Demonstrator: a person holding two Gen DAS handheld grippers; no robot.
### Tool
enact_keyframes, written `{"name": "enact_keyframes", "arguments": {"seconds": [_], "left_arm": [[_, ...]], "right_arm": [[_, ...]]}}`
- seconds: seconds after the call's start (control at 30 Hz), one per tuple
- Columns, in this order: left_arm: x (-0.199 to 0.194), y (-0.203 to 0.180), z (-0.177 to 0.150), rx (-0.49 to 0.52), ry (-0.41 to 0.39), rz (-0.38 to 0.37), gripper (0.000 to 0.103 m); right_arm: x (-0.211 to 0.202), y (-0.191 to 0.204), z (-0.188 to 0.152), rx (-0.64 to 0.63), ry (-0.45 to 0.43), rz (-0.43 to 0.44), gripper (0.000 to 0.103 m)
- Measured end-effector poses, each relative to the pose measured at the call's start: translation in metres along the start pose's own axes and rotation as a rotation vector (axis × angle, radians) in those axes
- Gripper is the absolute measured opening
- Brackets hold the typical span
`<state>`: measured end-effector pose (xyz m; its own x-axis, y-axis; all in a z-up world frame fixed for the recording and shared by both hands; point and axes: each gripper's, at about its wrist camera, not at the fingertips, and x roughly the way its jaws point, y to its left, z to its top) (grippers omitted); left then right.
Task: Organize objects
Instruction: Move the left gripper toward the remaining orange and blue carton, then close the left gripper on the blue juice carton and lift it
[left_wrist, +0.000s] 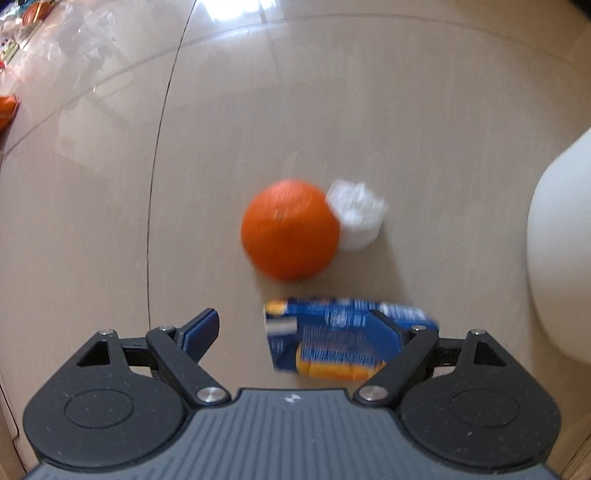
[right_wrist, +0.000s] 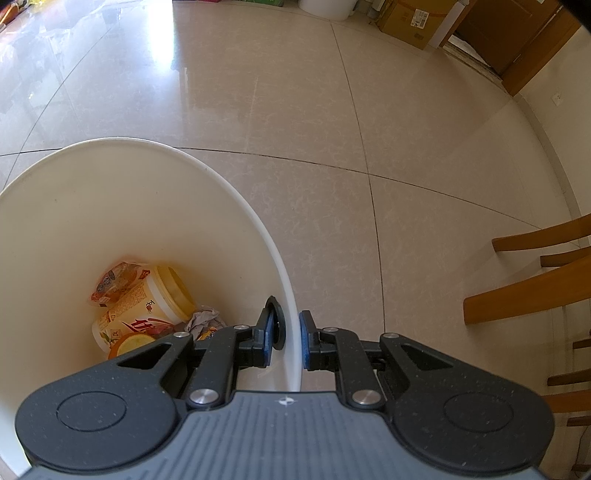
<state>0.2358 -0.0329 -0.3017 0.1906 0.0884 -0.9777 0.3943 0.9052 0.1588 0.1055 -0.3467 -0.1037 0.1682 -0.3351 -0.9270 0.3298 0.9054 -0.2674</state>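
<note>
A glossy beige tiled floor (right_wrist: 332, 129) filled the room, wooden chairs (right_wrist: 535, 295) at one side. The right gripper (right_wrist: 287, 341) clamped the white bucket's (right_wrist: 110, 206) rim. The left gripper (left_wrist: 295, 332) hung released over a blue packet (left_wrist: 332, 332), beside an orange (left_wrist: 290, 229) and a white wad (left_wrist: 356, 214).

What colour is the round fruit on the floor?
Orange fruit; the left wrist view shows it best.

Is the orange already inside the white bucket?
No, the orange lies on the floor tiles beside a white wad of paper, outside the bucket.
</note>
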Motion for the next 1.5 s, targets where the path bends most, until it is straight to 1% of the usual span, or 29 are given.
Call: {"name": "enact_keyframes", "arguments": {"seconds": [0.07,0.13,0.2,0.3,0.33,0.4,0.47,0.57,0.7,0.77,0.87,0.93,1.0,1.07,1.13,1.2,1.27,1.3,1.33,1.37,1.4,1.47,1.5], "left_arm": [[0.003,0.005,-0.008,-0.02,0.007,-0.012,0.086],[0.007,0.008,-0.008,-0.04,0.005,-0.021,0.086],[0.006,0.013,-0.007,-0.074,-0.019,-0.034,0.086],[0.002,0.018,0.0,-0.132,-0.076,-0.072,0.086],[0.003,0.016,0.003,-0.154,-0.09,-0.069,0.086],[0.009,0.01,0.011,-0.191,-0.09,-0.065,0.086],[0.017,0.008,0.013,-0.214,-0.075,-0.061,0.086],[0.029,0.006,0.009,-0.229,-0.054,-0.005,0.086],[0.041,0.012,-0.006,-0.268,-0.003,-0.014,0.086],[0.043,0.015,-0.017,-0.258,0.027,-0.023,0.086],[0.044,0.017,-0.03,-0.219,0.062,-0.007,0.086],[0.043,0.019,-0.04,-0.192,0.091,-0.015,0.086],[0.043,0.02,-0.048,-0.176,0.117,-0.007,0.086],[0.042,0.022,-0.055,-0.195,0.113,0.0,0.086],[0.044,0.025,-0.062,-0.262,0.126,-0.011,0.086],[0.049,0.031,-0.065,-0.32,0.132,-0.035,0.084],[0.051,0.033,-0.069,-0.346,0.117,-0.051,0.077],[0.053,0.03,-0.071,-0.344,0.116,-0.051,0.075],[0.054,0.028,-0.073,-0.337,0.114,-0.048,0.07],[0.054,0.025,-0.073,-0.326,0.106,-0.046,0.063],[0.053,0.019,-0.076,-0.317,0.105,-0.047,0.061],[0.044,-0.006,-0.078,-0.306,0.107,-0.032,0.058],[0.044,-0.008,-0.078,-0.304,0.102,-0.028,0.058]], "right_arm": [[0.0,0.001,0.0,-0.002,-0.001,-0.002,0.017],[0.0,0.001,0.0,0.0,0.0,-0.001,0.017],[0.0,0.001,0.0,-0.001,0.0,-0.002,0.017],[0.0,0.001,0.0,-0.001,0.0,-0.005,0.018],[0.0,0.001,0.001,-0.001,0.0,-0.006,0.018],[0.0,0.003,0.0,-0.004,-0.001,-0.01,0.018],[0.0,0.003,0.0,-0.007,-0.003,-0.012,0.018],[0.0,0.004,-0.001,-0.009,-0.005,-0.013,0.018],[0.0,0.004,-0.001,-0.011,-0.006,-0.012,0.018],[-0.001,0.004,-0.001,-0.011,-0.006,-0.012,0.018],[-0.001,0.004,-0.001,-0.01,-0.006,-0.012,0.018],[-0.001,0.004,-0.001,-0.009,-0.007,-0.012,0.018],[-0.001,0.005,-0.001,-0.01,-0.008,-0.014,0.018],[-0.001,0.005,-0.001,-0.009,-0.007,-0.015,0.018],[-0.001,0.005,-0.001,-0.007,-0.007,-0.015,0.018],[-0.001,0.005,-0.001,-0.006,-0.007,-0.014,0.018],[-0.001,0.005,-0.001,-0.007,-0.008,-0.014,0.018],[-0.001,0.005,-0.001,-0.009,-0.008,-0.014,0.018],[-0.001,0.005,-0.001,-0.009,-0.009,-0.012,0.018],[-0.001,0.004,-0.001,-0.007,-0.01,-0.011,0.018],[-0.001,0.004,-0.001,-0.006,-0.009,-0.01,0.018],[-0.001,0.003,0.0,-0.003,-0.008,-0.008,0.018],[-0.001,0.003,-0.001,-0.003,-0.008,-0.008,0.018]]}}
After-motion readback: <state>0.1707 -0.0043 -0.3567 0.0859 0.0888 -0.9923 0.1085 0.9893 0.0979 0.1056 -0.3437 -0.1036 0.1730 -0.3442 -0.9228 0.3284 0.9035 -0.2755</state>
